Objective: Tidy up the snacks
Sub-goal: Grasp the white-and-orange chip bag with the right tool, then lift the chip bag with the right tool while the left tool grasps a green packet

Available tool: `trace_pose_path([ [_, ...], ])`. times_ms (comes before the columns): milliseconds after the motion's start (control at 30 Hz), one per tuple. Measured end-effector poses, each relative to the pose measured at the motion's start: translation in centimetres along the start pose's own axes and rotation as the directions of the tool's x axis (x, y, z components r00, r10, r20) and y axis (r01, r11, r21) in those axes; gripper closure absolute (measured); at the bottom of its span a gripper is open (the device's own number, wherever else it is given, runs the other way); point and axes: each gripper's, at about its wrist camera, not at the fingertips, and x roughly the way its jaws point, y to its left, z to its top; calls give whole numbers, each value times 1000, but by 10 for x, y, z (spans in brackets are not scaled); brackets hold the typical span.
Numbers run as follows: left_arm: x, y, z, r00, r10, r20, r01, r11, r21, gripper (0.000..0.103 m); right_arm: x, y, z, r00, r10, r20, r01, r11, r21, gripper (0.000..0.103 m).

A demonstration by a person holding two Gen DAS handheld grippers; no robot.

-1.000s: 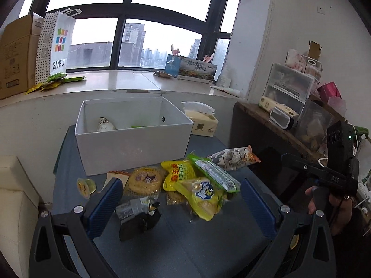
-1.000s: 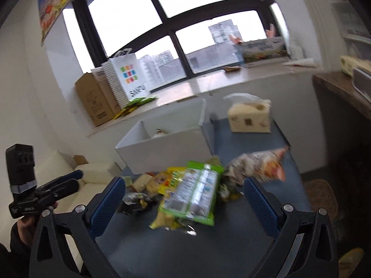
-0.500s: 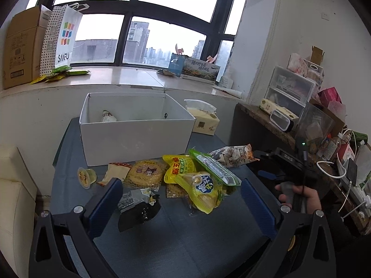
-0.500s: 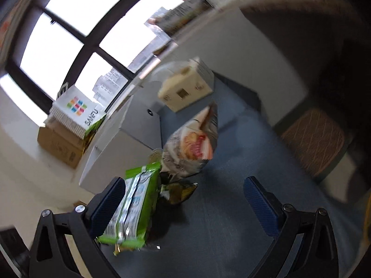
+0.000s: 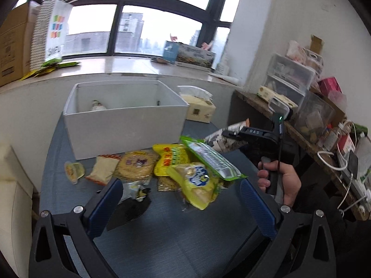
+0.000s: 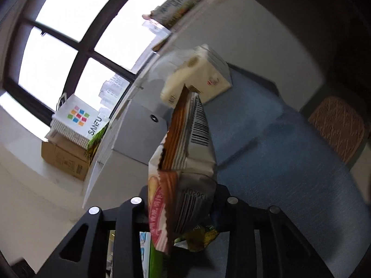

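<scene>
A white open box (image 5: 125, 125) stands at the back of the blue-grey table (image 5: 176, 231). In front of it lies a pile of snacks: a green packet (image 5: 211, 157), yellow packets (image 5: 197, 185), a round cracker pack (image 5: 136, 163) and a small jelly cup (image 5: 74, 170). My left gripper (image 5: 180, 203) is open and empty above the table's front. My right gripper (image 6: 183, 199) is shut on a grey and orange chip bag (image 6: 187, 162), seen behind the pile in the left wrist view (image 5: 222, 139). The box also shows in the right wrist view (image 6: 136, 139).
A tissue box (image 5: 200, 110) sits right of the white box. A black wrapper (image 5: 132, 208) lies by my left finger. A cluttered shelf with plastic drawers (image 5: 289, 78) runs along the right. A cardboard box (image 5: 11, 44) and a paper bag (image 5: 51, 30) stand on the windowsill.
My right gripper has swung in over the pile and closed on the chip bag, rolling sideways. My left gripper has shifted slightly and stays open.
</scene>
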Motion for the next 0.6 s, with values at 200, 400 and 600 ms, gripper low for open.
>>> trace_pose_path([
  [200, 39, -27, 12, 997, -39, -65, 43, 997, 59, 0, -53, 27, -3, 995, -21, 97, 36, 988, -149, 67],
  [400, 94, -66, 34, 985, 78, -155, -52, 985, 167, 0, -90, 34, -3, 987, -54, 149, 87, 972, -219, 67],
  [600, 147, -110, 38, 950, 218, -222, -148, 944, 294, 0, -126, 20, -9, 970, -114, 215, 160, 964, -213, 67],
])
